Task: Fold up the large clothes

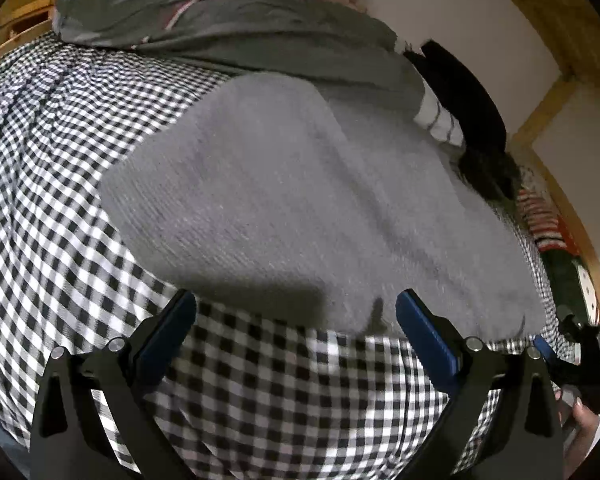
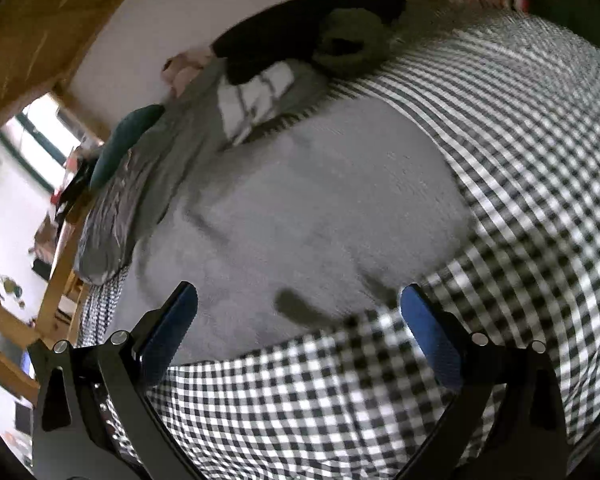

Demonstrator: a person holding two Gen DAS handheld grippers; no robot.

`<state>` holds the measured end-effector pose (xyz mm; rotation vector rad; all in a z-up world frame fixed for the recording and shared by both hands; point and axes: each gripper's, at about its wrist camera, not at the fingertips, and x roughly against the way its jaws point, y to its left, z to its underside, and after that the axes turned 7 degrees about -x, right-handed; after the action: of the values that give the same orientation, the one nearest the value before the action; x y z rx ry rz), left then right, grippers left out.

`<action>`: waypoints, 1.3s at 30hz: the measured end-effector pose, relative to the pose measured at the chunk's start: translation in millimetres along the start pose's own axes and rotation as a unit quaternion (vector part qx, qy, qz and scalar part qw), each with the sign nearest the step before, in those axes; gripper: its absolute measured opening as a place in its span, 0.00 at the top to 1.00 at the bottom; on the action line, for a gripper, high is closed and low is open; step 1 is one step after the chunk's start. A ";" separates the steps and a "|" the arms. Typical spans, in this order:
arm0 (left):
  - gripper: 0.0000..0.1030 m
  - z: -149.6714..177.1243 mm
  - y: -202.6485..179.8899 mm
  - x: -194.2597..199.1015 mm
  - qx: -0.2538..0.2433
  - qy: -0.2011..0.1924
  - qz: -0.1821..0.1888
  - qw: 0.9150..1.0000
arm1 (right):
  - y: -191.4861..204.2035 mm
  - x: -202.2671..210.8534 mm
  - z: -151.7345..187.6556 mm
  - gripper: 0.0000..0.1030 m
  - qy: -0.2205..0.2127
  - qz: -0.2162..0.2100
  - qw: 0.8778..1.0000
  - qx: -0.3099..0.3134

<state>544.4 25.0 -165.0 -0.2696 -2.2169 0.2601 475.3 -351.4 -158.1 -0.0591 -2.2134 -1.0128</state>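
Note:
A large light grey knit garment (image 1: 300, 208) lies folded flat on the black-and-white checked bedcover (image 1: 60, 200). It also shows in the right wrist view (image 2: 308, 208), on the same checked bedcover (image 2: 540, 200). My left gripper (image 1: 296, 312) is open and empty, just above the garment's near edge. My right gripper (image 2: 300, 304) is open and empty too, over the garment's near edge. The right gripper shows at the far right of the left wrist view (image 1: 580, 360), held by a hand.
A grey duvet (image 1: 220, 24) is bunched at the far side of the bed. Black clothing (image 1: 468, 108) and a striped white piece (image 1: 440, 120) lie by the white wall. A wooden bed frame (image 1: 560, 100) borders the bed. A room with a window (image 2: 40, 144) lies left.

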 end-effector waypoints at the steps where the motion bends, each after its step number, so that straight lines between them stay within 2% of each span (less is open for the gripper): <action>1: 0.04 2.9 -2.7 -3.1 -0.002 0.002 0.000 1.000 | -4.1 -1.3 1.8 0.02 0.002 0.003 1.000 -0.005; 4: 0.04 6.5 -6.1 -15.0 -0.003 0.018 0.005 1.000 | -10.2 -7.5 4.4 0.02 0.015 -0.012 1.000 -0.025; 6: 0.04 5.4 -7.1 -21.2 0.004 0.019 0.010 1.000 | -10.3 -11.9 3.9 0.02 0.027 -0.035 0.998 -0.043; 8: 0.04 0.6 -9.5 -23.6 0.004 0.017 0.008 1.000 | -4.6 -15.5 4.1 0.02 0.031 -0.036 0.998 -0.039; 14: 0.04 -15.3 -2.6 -31.1 0.077 0.017 0.055 0.995 | 7.7 -32.4 2.9 0.02 0.033 0.053 0.998 0.002; 16: 0.04 -16.0 8.9 -35.9 0.116 0.021 0.075 0.990 | 2.4 -35.9 3.0 0.02 0.036 0.058 0.998 -0.004; 20: 0.04 -14.7 31.0 -39.1 0.215 0.005 0.127 0.968 | -3.8 -40.9 5.0 0.02 0.038 0.053 0.998 -0.006; 23: 0.05 -13.8 47.7 -40.3 0.288 -0.014 0.167 0.943 | -7.7 -40.6 7.5 0.02 0.037 0.051 0.998 -0.002; 27: 0.07 -19.4 50.0 -42.3 0.309 -0.024 0.201 0.929 | -8.3 -40.0 6.2 0.02 0.035 0.047 0.998 -0.002; 28: 0.18 -20.2 51.5 -42.7 0.317 -0.029 0.208 0.925 | -8.7 -37.0 7.6 0.02 0.031 0.040 0.999 -0.006; 29: 0.34 -19.6 54.3 -43.4 0.328 -0.030 0.209 0.921 | -10.8 -33.4 7.6 0.02 0.026 0.019 0.999 -0.018; 31: 0.54 -14.0 64.0 -46.2 0.362 -0.025 0.211 0.908 | -17.2 -25.9 9.2 0.02 0.021 -0.029 0.998 -0.051; 32: 0.59 -10.5 66.8 -47.8 0.370 -0.024 0.217 0.903 | -21.7 -22.3 11.0 0.02 0.023 -0.055 0.995 -0.074; 33: 0.60 -8.8 68.0 -48.4 0.369 -0.025 0.223 0.902 | -23.8 -20.9 11.9 0.02 0.028 -0.064 0.994 -0.086; 35: 0.70 -6.0 69.0 -47.2 0.358 -0.027 0.227 0.905 | -32.2 -21.4 16.3 0.03 0.045 -0.092 0.987 -0.125; 39: 0.76 -2.7 70.9 -35.7 0.327 -0.032 0.223 0.918 | -40.3 -26.2 21.0 0.03 0.052 -0.126 0.978 -0.159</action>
<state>575.3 82.9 -209.8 -0.3908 -1.9703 1.2421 470.7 -359.0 -209.8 0.1319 -1.9796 -1.4686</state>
